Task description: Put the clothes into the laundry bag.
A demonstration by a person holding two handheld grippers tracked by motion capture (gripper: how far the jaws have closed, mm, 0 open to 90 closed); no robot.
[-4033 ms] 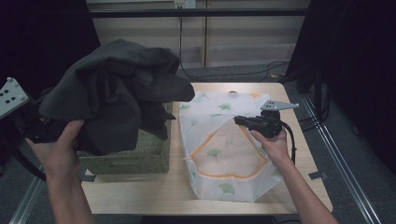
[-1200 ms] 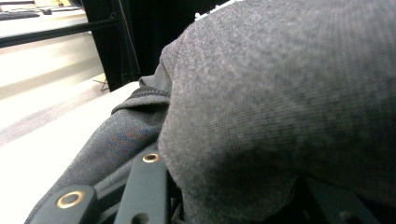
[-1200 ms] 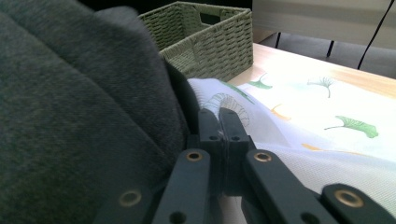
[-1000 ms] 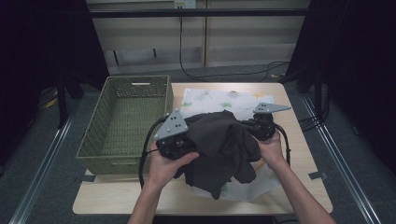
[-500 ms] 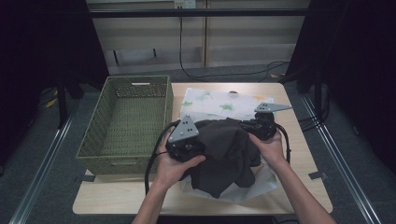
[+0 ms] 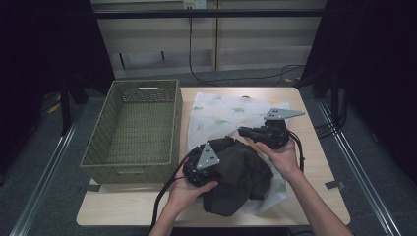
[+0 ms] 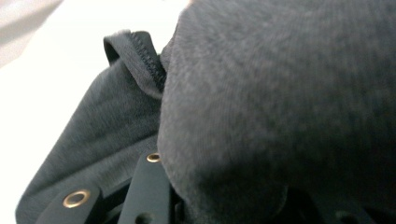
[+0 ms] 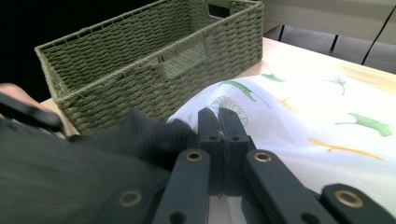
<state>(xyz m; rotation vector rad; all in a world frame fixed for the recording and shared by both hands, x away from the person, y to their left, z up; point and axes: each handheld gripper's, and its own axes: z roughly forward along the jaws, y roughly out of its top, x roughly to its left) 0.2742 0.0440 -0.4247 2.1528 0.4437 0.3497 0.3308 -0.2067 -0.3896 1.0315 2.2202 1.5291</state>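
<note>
High view: a pale wooden table (image 6: 314,196) stands on a grey floor, with dark curtains at both edges of the frame and a light wall with cables along the top. A green wicker basket (image 6: 98,157) sits at left centre, its long axis running up the frame, with nothing inside it. Right of it lies a white leaf-printed bag (image 6: 221,113). The dark grey garment (image 6: 241,177) is bunched at lower centre on the bag's near end, with no clear long axis. The left gripper (image 6: 216,164) is pressed into the heap from the left; the right gripper (image 6: 244,131) points left at its upper edge.

Left gripper view: the garment (image 7: 280,102) covers the centre and right and drapes over the jaws, which grasp its folds.

Right gripper view: the right gripper (image 8: 218,116) is clenched, a thin edge of the white bag (image 8: 303,121) pinched between its jaws. The garment (image 8: 70,163) is at lower left, the basket (image 8: 140,60) at upper left.
</note>
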